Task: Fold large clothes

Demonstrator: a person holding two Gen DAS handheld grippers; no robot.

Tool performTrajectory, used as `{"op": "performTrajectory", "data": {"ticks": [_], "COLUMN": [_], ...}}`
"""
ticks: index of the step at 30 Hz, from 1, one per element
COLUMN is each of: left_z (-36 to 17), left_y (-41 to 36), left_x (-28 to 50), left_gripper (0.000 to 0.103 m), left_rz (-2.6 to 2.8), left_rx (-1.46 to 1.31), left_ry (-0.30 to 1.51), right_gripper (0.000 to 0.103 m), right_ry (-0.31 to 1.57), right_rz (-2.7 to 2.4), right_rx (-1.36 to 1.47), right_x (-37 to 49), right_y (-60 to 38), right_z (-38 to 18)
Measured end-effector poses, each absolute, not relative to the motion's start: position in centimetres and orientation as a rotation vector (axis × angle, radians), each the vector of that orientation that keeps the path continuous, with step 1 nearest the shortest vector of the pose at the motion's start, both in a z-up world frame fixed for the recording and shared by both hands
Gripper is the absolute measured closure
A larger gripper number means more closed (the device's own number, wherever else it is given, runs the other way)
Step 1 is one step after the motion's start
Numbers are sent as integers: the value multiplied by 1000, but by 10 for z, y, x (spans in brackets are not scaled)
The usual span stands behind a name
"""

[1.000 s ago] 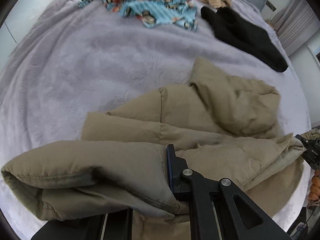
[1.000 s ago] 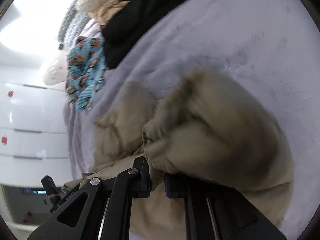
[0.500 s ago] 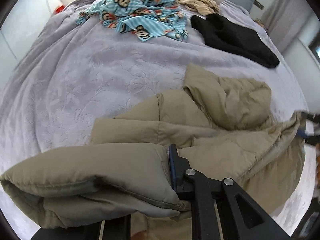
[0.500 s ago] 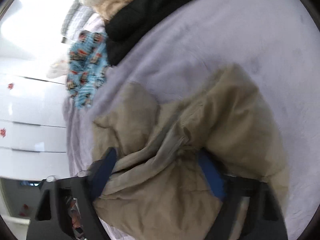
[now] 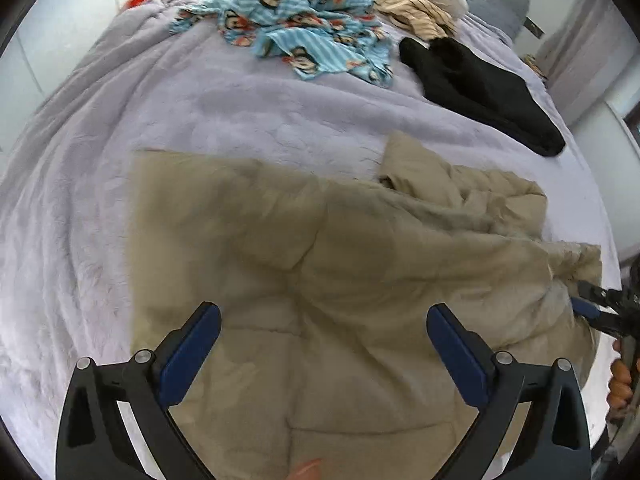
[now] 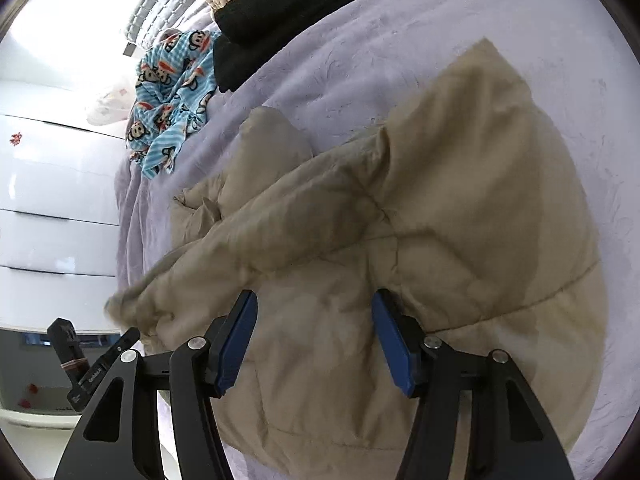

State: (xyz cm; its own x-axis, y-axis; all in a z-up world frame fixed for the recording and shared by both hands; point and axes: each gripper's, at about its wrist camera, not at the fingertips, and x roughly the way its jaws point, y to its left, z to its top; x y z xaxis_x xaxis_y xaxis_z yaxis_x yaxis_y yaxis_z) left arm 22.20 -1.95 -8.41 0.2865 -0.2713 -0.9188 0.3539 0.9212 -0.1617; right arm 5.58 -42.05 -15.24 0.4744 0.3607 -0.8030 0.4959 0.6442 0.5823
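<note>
Both claws have let go: the left claw (image 5: pixel 323 334) and right claw (image 6: pixel 314 334) now gape over the tan jacket (image 5: pixel 320 280), which lies folded on the bed (image 5: pixel 240 112) (sleeve side looks bunched), so smoothing likely comes next.

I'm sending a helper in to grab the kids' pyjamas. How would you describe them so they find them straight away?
On the lilac plush bed cover, look toward the far end, beyond the tan quilted puffer jacket. The crumpled light-blue striped monkey-print garment lies left of the black garment; it is the only patterned piece there.
</note>
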Motion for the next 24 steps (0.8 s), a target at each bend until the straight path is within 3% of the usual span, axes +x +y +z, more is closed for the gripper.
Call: {"op": "performTrajectory", "data": {"ticks": [4, 5, 6, 7, 14, 24], "left_z": [-68, -72, -77, -88, -154, -180], "left_y": [-23, -26, -29, -32, -43, -63], "left_x": [219, 223, 228, 237, 278, 302], "left_gripper": [4, 22, 33, 47, 48, 39], "left_rz": [-459, -476, -475, -454, -321, -288], "left_rx": [125, 129, 136, 144, 219, 233], "left_ry": [1105, 1112, 1126, 1149, 1101, 1074], "right_gripper": [41, 56, 74, 78, 103, 103], "right_ry": [1116, 1122, 1137, 1158, 1143, 1068], "right_rz": [-56, -49, -46, -56, -245, -347], "right_rx": [765, 724, 686, 662, 538, 762], "right_x": [63, 65, 68, 72, 86, 86], "right_y": [-406, -402, -400, -399, -448, -505], "right_z": [-134, -132, -133, -137, -169, -222]}}
